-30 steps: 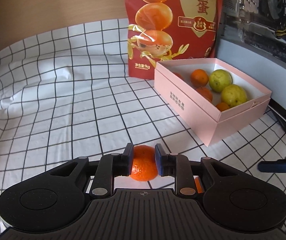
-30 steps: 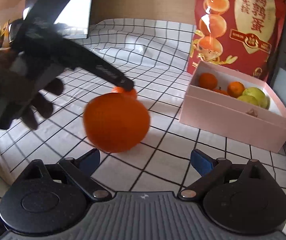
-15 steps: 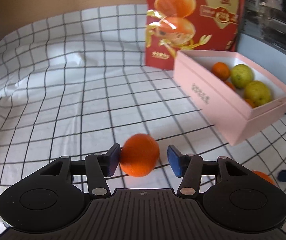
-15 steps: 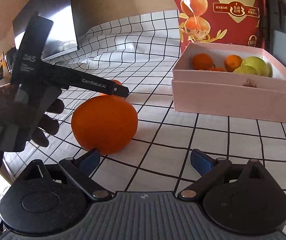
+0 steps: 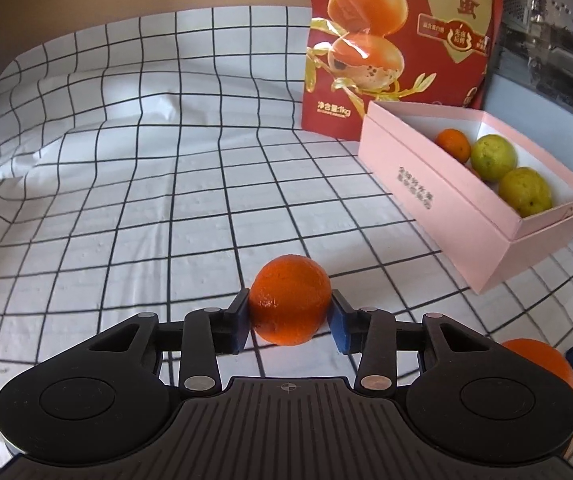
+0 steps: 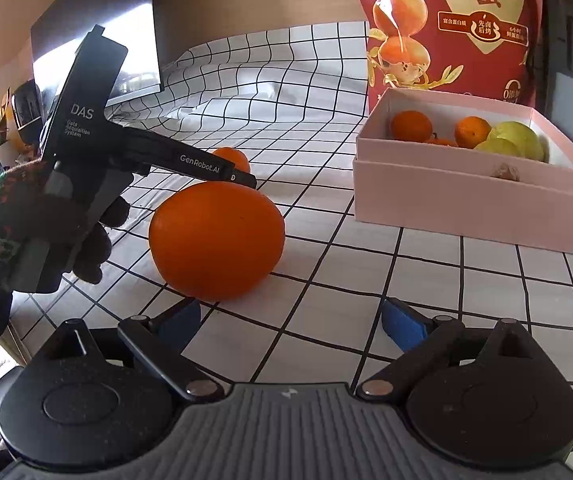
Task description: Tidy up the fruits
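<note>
Left gripper (image 5: 289, 318) closing on a small orange (image 5: 290, 299) on the checked cloth (image 5: 126, 200).
Angled down toward the cloth, its pads touch both sides of the fruit, which a moment ago sat loose between wider jaws. The right gripper (image 6: 290, 320) stands wide open and empty behind a large orange (image 6: 216, 240). The pink box (image 5: 446, 208) by the red bag (image 5: 398, 40) holds oranges and two green citrus (image 5: 524, 192).

4 oranges (image 6: 216, 240), 2 green citrus fruits (image 5: 492, 157), 1 pink box (image 5: 426, 196), 1 red bag (image 5: 398, 40).
</note>
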Motion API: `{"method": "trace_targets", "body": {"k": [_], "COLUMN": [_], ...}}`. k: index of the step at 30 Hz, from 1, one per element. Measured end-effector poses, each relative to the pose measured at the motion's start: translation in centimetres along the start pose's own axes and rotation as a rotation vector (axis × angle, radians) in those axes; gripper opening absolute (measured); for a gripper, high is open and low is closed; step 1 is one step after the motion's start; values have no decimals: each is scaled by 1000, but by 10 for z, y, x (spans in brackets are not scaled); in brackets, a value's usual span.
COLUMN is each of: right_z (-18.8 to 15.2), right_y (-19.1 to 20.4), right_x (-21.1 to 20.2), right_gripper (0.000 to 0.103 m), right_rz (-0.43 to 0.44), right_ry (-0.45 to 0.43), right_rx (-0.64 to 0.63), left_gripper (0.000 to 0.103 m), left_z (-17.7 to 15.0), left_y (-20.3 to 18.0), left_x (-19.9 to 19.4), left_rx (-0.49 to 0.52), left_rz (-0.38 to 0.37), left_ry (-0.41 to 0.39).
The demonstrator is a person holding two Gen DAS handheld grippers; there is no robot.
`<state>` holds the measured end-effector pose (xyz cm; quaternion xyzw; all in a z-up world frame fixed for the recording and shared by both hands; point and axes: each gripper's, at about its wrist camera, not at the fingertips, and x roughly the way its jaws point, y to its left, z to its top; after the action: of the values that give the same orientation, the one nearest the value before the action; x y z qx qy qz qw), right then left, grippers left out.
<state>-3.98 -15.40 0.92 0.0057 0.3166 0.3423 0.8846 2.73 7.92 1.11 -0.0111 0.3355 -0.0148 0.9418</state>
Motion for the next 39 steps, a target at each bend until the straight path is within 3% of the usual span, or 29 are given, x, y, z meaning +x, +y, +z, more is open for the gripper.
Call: {"method": "trace_targets", "body": {"k": [4,8,12,17,23,26,31,36,39], "right_z": [0,-2,0,13,20,13,-1,1,2], "right_y": [-2,2,23,49,45,25,11,12,20], "right_x": [0,-5,-5,8,15,4,-23,-24,-7], "right_gripper": [98,98,98,98,98,98,98,98,98], "right_rz": [7,2,-26,2,-55,-32,-149,-40,-25], "right_ry": [-3,-33,-42,-21,-3,6,-27,-9,17], "right_rx": [5,-12,-107,-141,-128,-89,-109,-54,-31], "left_gripper": [45,45,45,45,45,45,45,45,45], "left_z": [-20,-51,-70,-82,-87,-89,-91,-92,-92], "left_y": [10,15,18,25,18,18,15,12,12], "left_x": [-27,-64,-83,-80,-80,-80,-80,-80,-80], "left_rx": [-58,-100,-131,-184,-150,-153,-149,-132,-131], "left_rz": [-77,-30,-22,-106,-87,-86,-66,-49,-49], "left_ry": [-63,-132,-137,-95,-118,-123,-139,-141,-142]}}
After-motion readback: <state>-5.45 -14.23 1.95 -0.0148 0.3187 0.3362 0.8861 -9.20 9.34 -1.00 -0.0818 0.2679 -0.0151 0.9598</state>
